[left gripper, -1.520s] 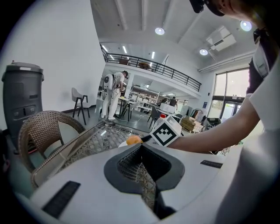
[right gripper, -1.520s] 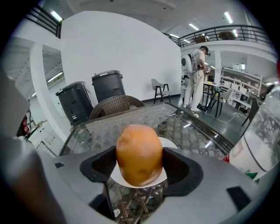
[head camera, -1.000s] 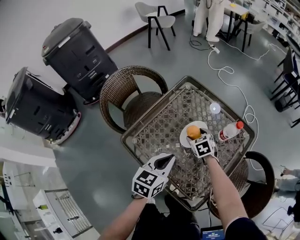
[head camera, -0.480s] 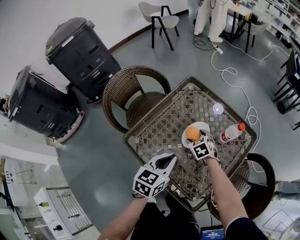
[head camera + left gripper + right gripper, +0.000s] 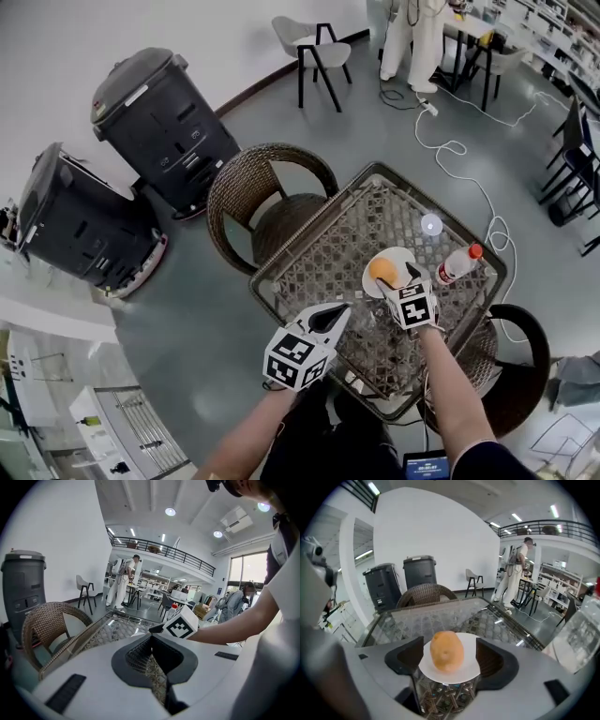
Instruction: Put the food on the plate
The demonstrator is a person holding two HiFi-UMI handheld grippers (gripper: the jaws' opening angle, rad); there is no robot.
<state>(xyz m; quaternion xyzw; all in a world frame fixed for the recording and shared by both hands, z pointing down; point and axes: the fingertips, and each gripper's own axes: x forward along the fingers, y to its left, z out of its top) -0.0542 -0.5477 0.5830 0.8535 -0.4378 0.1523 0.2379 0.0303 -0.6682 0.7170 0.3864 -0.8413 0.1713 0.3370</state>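
Observation:
An orange, rounded piece of food (image 5: 382, 269) rests on the small white plate (image 5: 404, 255) on the glass-topped wicker table (image 5: 309, 246). My right gripper (image 5: 399, 281) is just on the near side of the plate. In the right gripper view the food (image 5: 446, 651) lies on the plate (image 5: 471, 668) between the two black fingers (image 5: 408, 656). The jaws are opening, with gaps on both sides, so the pads do not touch it. My left gripper (image 5: 329, 320) hovers over the table's near left part, shut and empty (image 5: 157, 667).
A clear bottle with a red cap (image 5: 458, 263) lies right of the plate, and a small glass (image 5: 430, 223) stands behind it. A wicker chair (image 5: 251, 183) is at the table's far left, another chair (image 5: 511, 361) at the right. Two dark bins (image 5: 159, 117) stand beyond.
The right gripper has drawn back a little toward me, away from the plate, and its jaws have widened. The food stays on the plate. The left gripper has hardly moved.

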